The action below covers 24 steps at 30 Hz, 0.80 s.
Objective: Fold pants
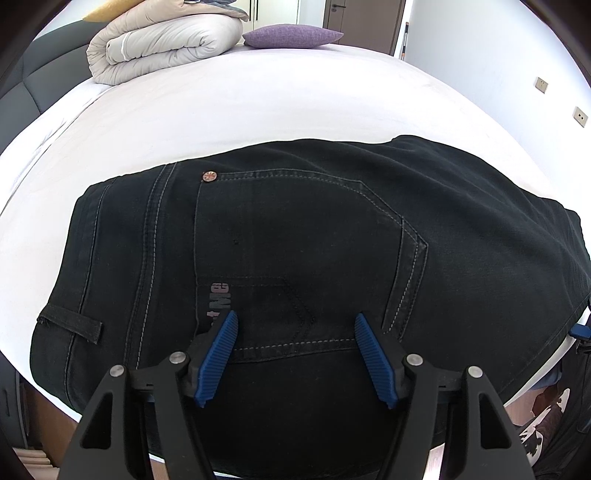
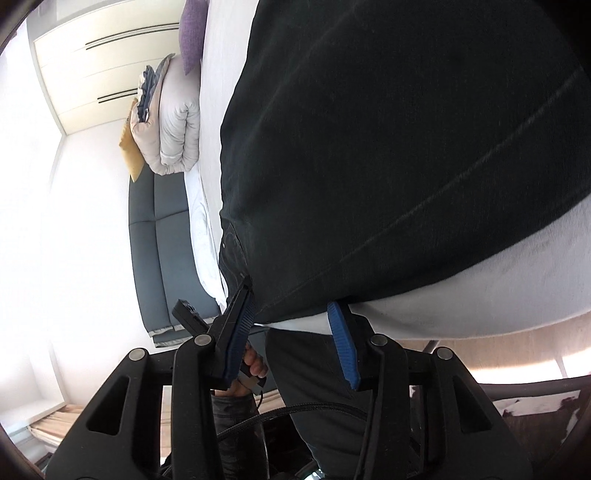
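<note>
Dark denim pants (image 1: 295,251) lie flat on the white bed (image 1: 258,103), back pocket and copper rivet up, waistband and belt loop at the left. My left gripper (image 1: 295,321) hovers over the pocket's near edge, its blue pads wide apart and empty. In the right wrist view the pants (image 2: 388,147) fill the upper right, their edge reaching the bed's near side. My right gripper (image 2: 291,306) is open at that edge, one pad on each side of the fabric's rim, not closed on it.
A rolled beige duvet (image 1: 162,40) and a purple pillow (image 1: 291,36) lie at the bed's far end. A dark grey headboard (image 2: 159,236) stands beyond the bed. White wardrobe doors (image 2: 103,66), a wall and a wood floor surround it.
</note>
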Each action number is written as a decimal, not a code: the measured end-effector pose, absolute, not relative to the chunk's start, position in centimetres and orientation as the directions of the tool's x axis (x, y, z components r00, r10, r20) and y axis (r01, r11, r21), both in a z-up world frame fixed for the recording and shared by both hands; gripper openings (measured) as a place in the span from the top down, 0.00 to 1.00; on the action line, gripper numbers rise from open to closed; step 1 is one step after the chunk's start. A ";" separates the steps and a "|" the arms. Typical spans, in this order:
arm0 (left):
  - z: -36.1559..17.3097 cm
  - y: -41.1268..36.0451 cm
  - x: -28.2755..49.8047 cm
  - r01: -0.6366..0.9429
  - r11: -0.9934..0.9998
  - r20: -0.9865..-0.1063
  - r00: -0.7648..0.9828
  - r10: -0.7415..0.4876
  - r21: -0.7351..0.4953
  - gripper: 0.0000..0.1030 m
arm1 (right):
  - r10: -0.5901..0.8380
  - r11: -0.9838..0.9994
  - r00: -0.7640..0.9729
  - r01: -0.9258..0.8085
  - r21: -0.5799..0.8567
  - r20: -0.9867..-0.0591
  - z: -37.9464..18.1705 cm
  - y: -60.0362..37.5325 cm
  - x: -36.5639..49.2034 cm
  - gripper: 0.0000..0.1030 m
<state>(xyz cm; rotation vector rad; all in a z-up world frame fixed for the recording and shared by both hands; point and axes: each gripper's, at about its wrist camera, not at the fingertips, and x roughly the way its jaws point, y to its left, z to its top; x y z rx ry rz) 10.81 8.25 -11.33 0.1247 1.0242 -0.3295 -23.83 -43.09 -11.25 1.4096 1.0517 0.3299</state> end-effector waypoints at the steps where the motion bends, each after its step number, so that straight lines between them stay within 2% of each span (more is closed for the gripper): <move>1: -11.3 8.2 10.8 0.326 0.944 -0.854 0.476 -0.210 -0.050 0.34 | 0.742 0.200 0.544 0.378 0.904 -0.392 -11.3 -43.2 -23.7 0.60; 4: -11.2 8.1 10.8 0.325 0.945 -0.855 0.476 -0.207 -0.048 0.34 | 0.737 0.210 0.549 0.368 0.906 -0.394 -11.2 -43.3 -23.2 0.60; 5: -11.2 8.1 10.8 0.325 0.945 -0.855 0.475 -0.207 -0.048 0.33 | 0.735 0.218 0.549 0.365 0.905 -0.399 -11.3 -43.4 -23.2 0.63; 7: -11.3 8.1 10.8 0.326 0.944 -0.855 0.475 -0.207 -0.048 0.33 | 0.725 0.239 0.547 0.371 0.897 -0.419 -11.7 -43.5 -23.0 0.77; 8: -11.3 8.1 10.8 0.326 0.944 -0.856 0.474 -0.208 -0.048 0.33 | 0.715 0.247 0.548 0.382 0.890 -0.434 -11.9 -43.6 -23.1 0.91; 9: -11.3 8.0 10.8 0.327 0.944 -0.856 0.474 -0.208 -0.048 0.33 | 0.708 0.257 0.546 0.391 0.884 -0.448 -12.0 -43.7 -23.2 0.94; 15: -11.2 7.9 10.9 0.342 0.939 -0.861 0.465 -0.207 -0.041 0.33 | 0.694 0.334 0.524 0.372 0.866 -0.494 -11.3 -43.7 -24.5 0.98; 19: -11.2 7.6 10.8 0.345 0.938 -0.862 0.464 -0.207 -0.039 0.33 | 0.700 0.310 0.526 0.385 0.869 -0.483 -12.4 -43.9 -25.0 0.98; 24: -10.7 7.4 10.5 0.340 0.940 -0.858 0.471 -0.205 -0.038 0.34 | 0.716 0.339 0.502 0.359 0.870 -0.486 -11.6 -44.1 -25.0 0.94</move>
